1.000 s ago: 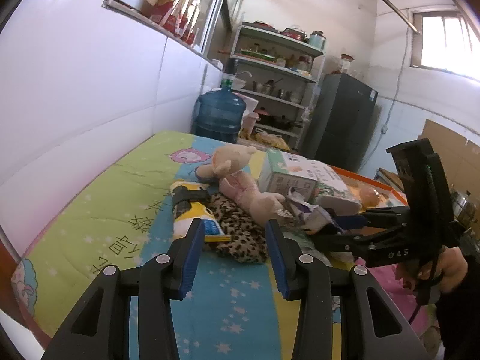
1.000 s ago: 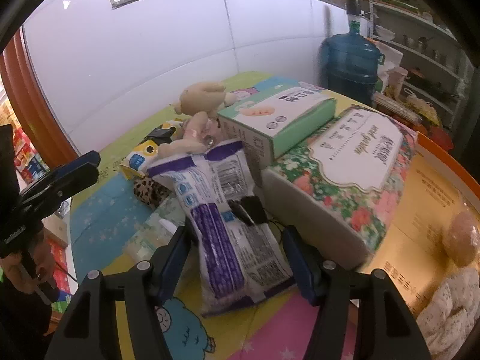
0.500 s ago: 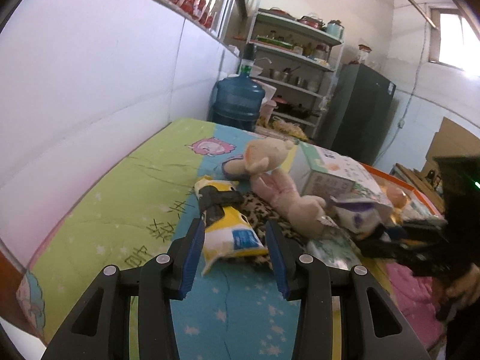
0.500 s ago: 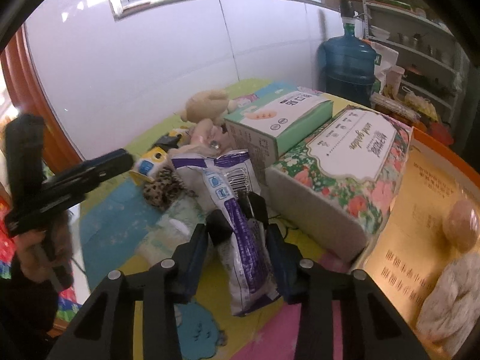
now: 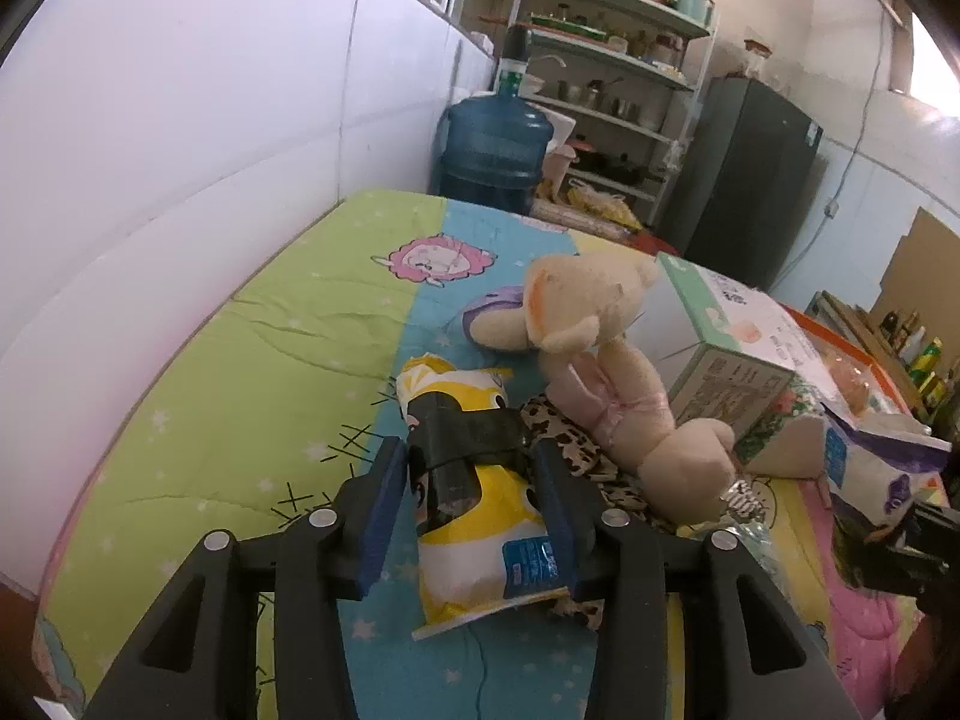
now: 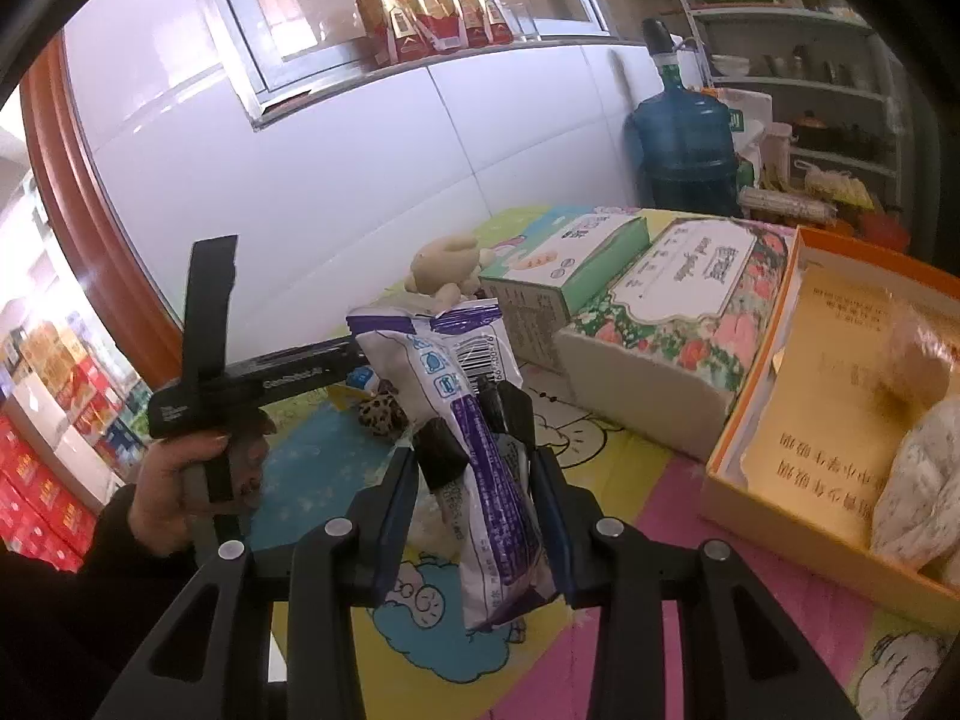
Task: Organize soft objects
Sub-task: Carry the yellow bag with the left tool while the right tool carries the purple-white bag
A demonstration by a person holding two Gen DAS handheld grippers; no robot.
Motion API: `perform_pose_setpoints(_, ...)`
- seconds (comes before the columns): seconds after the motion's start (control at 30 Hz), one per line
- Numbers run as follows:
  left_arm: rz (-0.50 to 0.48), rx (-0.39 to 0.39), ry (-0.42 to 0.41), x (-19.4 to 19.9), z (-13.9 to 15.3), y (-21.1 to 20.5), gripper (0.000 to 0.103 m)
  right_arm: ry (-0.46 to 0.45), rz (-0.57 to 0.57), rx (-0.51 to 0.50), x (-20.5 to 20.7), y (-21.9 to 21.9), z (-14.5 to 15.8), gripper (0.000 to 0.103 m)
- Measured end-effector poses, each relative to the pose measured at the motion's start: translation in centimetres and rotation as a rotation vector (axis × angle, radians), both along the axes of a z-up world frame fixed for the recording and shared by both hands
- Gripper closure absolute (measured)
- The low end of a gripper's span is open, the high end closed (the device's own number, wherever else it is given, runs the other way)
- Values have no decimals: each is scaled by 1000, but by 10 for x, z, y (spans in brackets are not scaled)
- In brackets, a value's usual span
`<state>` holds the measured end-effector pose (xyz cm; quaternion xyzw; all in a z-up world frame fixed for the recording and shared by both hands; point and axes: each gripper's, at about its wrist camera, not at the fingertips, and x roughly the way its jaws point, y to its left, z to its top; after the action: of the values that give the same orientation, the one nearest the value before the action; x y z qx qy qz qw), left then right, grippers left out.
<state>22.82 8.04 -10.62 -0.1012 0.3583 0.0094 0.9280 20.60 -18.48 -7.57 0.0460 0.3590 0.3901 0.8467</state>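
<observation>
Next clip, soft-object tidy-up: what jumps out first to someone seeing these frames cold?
The right gripper is shut on a purple and white packet, held up over the cartoon sheet. The left gripper straddles a yellow packet, jaws opening, beside the plush bear.

The right gripper [image 6: 474,474], open a second ago, now pinches the purple-and-white packet [image 6: 480,456] and lifts it. The left gripper [image 5: 468,504] has advanced toward 12 o'clock to straddle the yellow packet [image 5: 480,528], jaws opening.
</observation>
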Motion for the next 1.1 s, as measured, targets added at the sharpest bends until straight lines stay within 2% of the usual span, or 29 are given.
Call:
perform_pose_setpoints(0.17,-17,-39,58,13,-8,3,53,21,1,24,0,1,-5,64)
perform_pose_setpoints(0.27,-22,-89,57,16,-11,11,53,25,-1,29,1,1,-6,64)
perform_pose_setpoints(0.3,-22,-101,49,15,-12,12,58,27,-3,32,1,1,-6,64)
perform_pose_setpoints(0.43,-10,-128,-1,5,-9,17,59,28,-7,39,-1,0,-5,64)
perform_pose_setpoints(0.77,34,-104,-79,-41,1,18,59,-21,-34,39,-14,-2,5,64)
perform_pose_setpoints(1.1,-84,-70,-218,-84,39,-23,59,-69,-81,31,-32,-12,21,64)
